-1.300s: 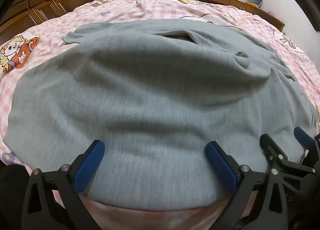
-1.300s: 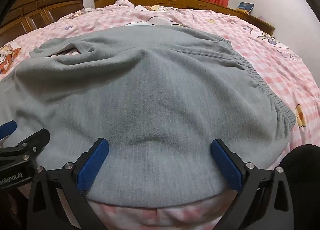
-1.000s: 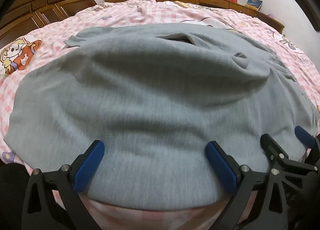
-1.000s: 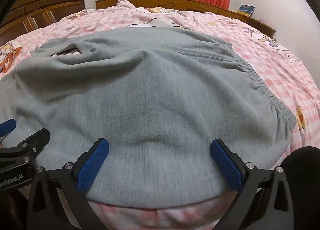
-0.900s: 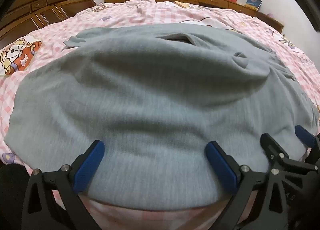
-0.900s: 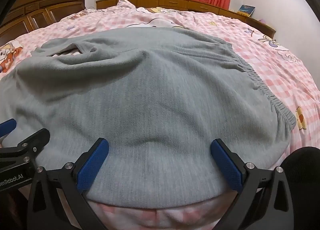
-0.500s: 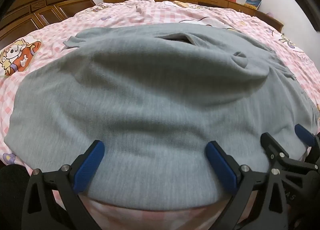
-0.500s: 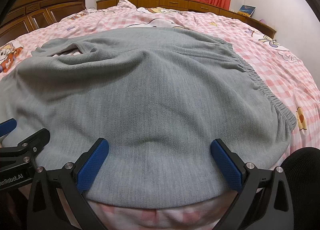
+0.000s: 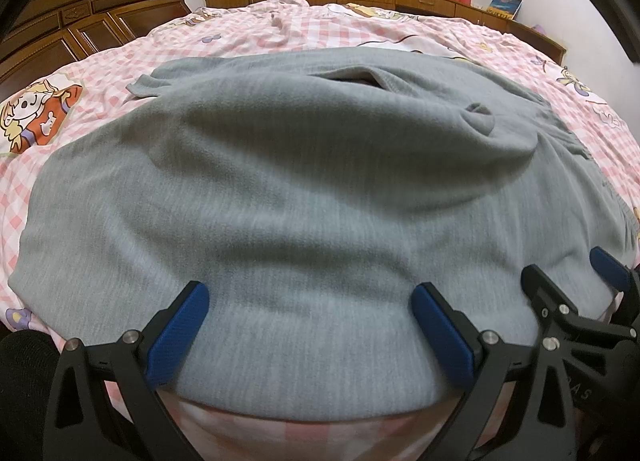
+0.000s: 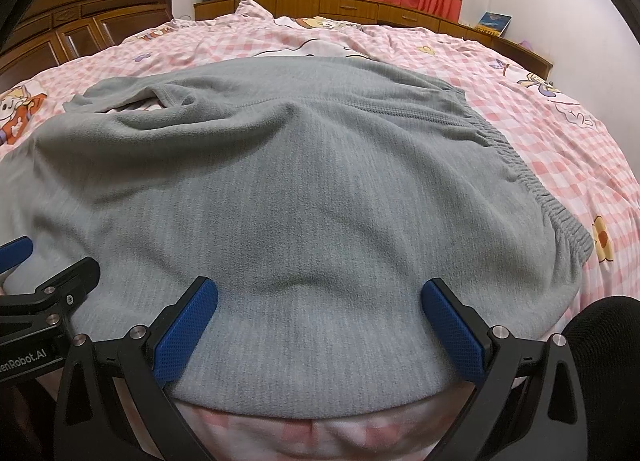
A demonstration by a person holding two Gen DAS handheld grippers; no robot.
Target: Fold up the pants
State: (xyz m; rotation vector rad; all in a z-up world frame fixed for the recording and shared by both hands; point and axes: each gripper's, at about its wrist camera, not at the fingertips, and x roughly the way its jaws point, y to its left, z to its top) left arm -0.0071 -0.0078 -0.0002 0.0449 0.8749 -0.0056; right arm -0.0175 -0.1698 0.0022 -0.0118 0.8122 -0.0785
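Grey fleece pants (image 9: 280,181) lie spread across a pink checked bed, also in the right wrist view (image 10: 300,189). Their elastic waistband (image 10: 532,181) runs along the right side; a leg end (image 9: 148,83) lies far left. My left gripper (image 9: 310,325) is open, its blue pads resting over the near folded edge of the pants. My right gripper (image 10: 320,319) is open over the same edge, closer to the waistband. Each gripper shows in the other's view: the right one (image 9: 576,301), the left one (image 10: 44,273).
The pink cartoon bedsheet (image 10: 540,109) extends around the pants. A dark wooden wardrobe (image 9: 88,29) stands at the left. A wooden cabinet ledge (image 10: 360,7) with red curtains above runs along the far wall. A book (image 10: 494,23) sits on the ledge at the right.
Both grippers have stayed open at the near edge; the view has shifted very slightly and the pants lie the same.
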